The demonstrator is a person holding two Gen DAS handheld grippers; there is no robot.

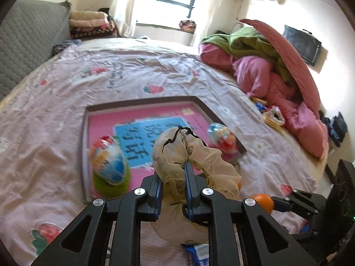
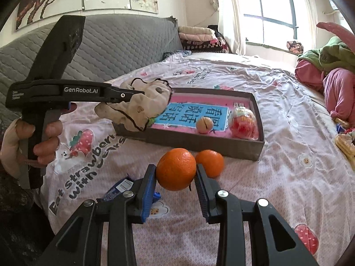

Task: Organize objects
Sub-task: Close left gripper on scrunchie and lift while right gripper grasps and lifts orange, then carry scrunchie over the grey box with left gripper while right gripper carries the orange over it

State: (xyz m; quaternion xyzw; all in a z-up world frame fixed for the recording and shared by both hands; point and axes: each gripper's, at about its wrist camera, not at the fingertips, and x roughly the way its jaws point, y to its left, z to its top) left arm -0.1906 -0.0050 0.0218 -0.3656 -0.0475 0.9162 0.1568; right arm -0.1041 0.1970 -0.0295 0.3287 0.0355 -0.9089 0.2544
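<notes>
Left gripper (image 1: 172, 173) pinches a cloth bag (image 1: 177, 146) (crumpled); right gripper (image 2: 175, 175) clamps an orange (image 2: 176, 168).

Pink strawberry-print bed (image 2: 277, 110) bearing shallow box (image 2: 199, 143), loose orange (image 2: 212, 163), blue wrapper (image 2: 119, 188), heaped quilts (image 1: 277, 82).
</notes>
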